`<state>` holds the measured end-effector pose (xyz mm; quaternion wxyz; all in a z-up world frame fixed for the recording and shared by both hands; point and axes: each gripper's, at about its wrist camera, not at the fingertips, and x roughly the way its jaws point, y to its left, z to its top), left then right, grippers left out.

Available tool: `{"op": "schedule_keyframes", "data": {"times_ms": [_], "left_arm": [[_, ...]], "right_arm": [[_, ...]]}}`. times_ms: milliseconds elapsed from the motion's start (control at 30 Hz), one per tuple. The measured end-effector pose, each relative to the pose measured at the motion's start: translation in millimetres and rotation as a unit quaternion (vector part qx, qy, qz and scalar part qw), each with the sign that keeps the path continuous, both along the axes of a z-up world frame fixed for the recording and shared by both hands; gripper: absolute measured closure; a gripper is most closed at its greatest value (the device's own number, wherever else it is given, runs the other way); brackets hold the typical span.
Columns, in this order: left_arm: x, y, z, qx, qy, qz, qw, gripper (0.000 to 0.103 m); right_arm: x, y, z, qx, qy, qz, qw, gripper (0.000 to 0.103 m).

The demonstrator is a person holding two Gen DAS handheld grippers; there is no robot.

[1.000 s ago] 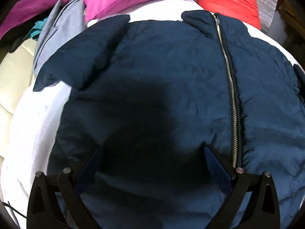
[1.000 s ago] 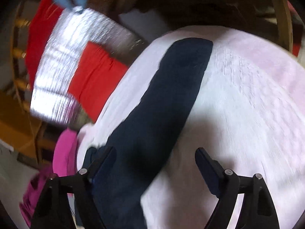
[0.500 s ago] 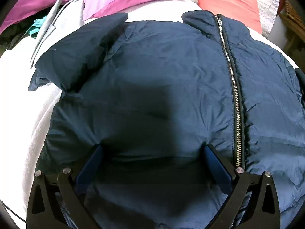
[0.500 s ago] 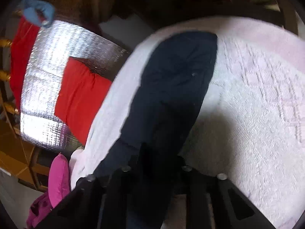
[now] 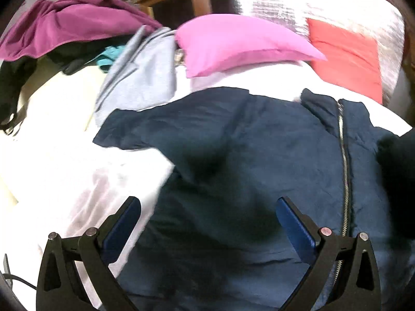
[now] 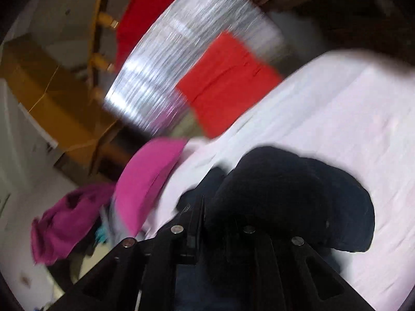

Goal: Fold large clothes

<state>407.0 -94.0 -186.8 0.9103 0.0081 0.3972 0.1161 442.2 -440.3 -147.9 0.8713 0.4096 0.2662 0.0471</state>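
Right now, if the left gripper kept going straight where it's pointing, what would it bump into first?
Most likely the navy jacket. The left gripper is open and aimed down at its front panel, left of the zipper. Nothing shows in between, though depth is hard to judge here.

Navy jacket (image 5: 259,155) (silver zipper (image 5: 343,155)), pink pillow (image 5: 241,44), red cushion (image 5: 347,54), white bedspread (image 5: 64,165)

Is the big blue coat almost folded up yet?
Not yet, it's only starting. Done: the navy jacket lies flat on the white bed cover, zipped. In hand: the right gripper is shut on one sleeve, lifting it over the jacket. The left gripper is open, holding nothing. Left: the other sleeve, spread out, and folding the body.
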Motion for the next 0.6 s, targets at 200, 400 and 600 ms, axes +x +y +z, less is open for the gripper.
{"op": "schedule_keyframes", "data": {"times_ms": [200,400,600], "left_arm": [[6,24,-8,-0.005,0.008,0.015,0.9998,0.000],[10,18,-12,-0.016,0.017,-0.012,0.9997,0.000],[8,-16,-7,-0.043,0.008,-0.079,0.9959,0.000]], "right_arm": [[12,83,-70,0.071,0.063,0.066,0.993,0.086],[-6,94,-85,0.094,0.098,0.093,0.986,0.032],[-65,41,-46,0.034,0.048,0.065,0.996,0.030]]}}
